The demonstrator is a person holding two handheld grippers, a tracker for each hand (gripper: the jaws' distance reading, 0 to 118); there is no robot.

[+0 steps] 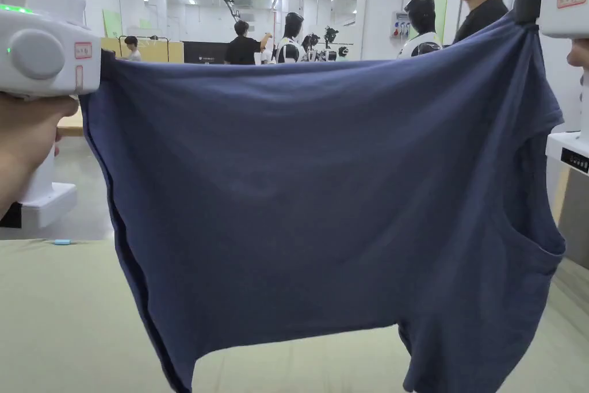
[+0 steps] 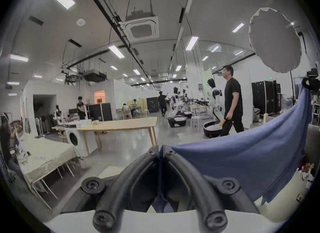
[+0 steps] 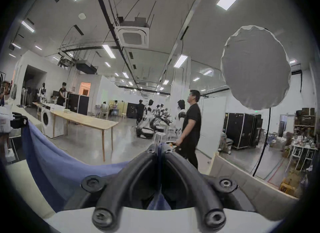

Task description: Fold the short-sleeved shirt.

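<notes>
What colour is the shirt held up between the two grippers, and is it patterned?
Plain dark blue shirt, no pattern; clearest in the head view.

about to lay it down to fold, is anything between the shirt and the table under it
Nothing visible does. The shirt hangs stretched between the left gripper and right gripper, both shut on its top edge, over the green table. A small blue object lies at the far left edge, clear of the shirt.

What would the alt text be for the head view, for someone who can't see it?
A blue shirt hangs spread wide between two hand-held claws, the left claw and the right claw each pinching an upper corner. Its lower edge dangles over a pale green table, with people standing behind.
</notes>
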